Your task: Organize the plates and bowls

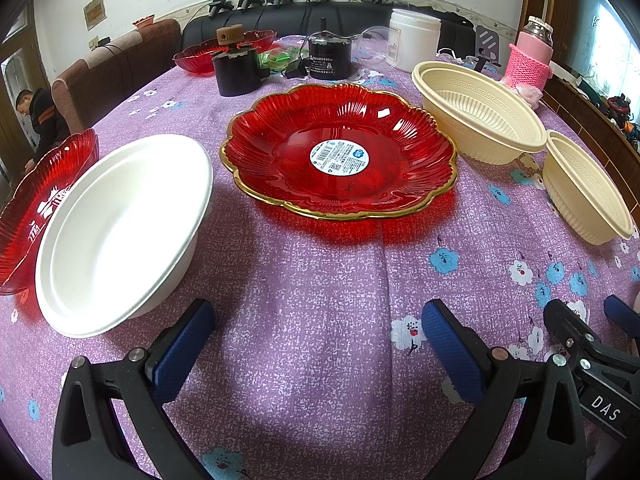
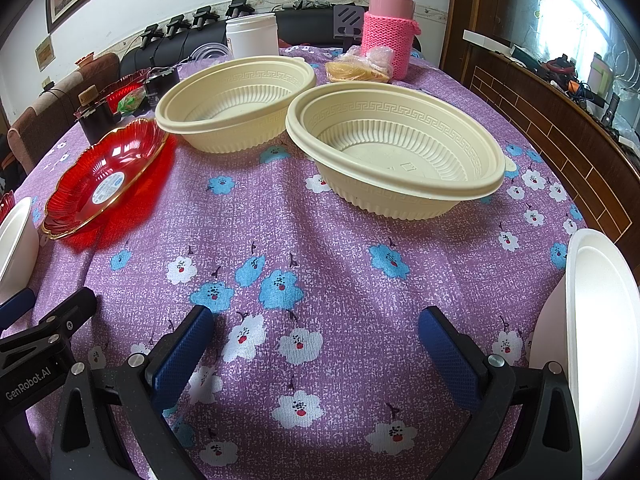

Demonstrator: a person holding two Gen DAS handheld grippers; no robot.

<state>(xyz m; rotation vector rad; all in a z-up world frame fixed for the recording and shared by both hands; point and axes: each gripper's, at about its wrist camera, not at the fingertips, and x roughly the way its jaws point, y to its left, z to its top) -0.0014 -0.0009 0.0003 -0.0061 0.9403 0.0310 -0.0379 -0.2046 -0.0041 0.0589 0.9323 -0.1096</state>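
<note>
Blue ribbed pads, both grippers: left gripper (image 1: 318, 354) jaws wide, empty, low over purple floral tablecloth (image 1: 320, 280); right gripper (image 2: 316, 354) likewise wide, nothing held.

Outward from left jaws: white foam bowl (image 1: 124, 232) just ahead-left, rim tilted, leaning on a red dish (image 1: 36, 208) behind it. Red gold-rimmed plate (image 1: 340, 152) straight ahead, flat, apart from the bowl.

Outward from right jaws: near cream bowl (image 2: 396, 148) ahead, slightly right; far cream bowl (image 2: 236, 100) beyond-left, close beside it. Second white bowl (image 2: 600, 340) at the right edge, beside the right finger.

Likely pairing: cream bowls nest, right gripper nearer; white bowl and red plate fall to left.
</note>
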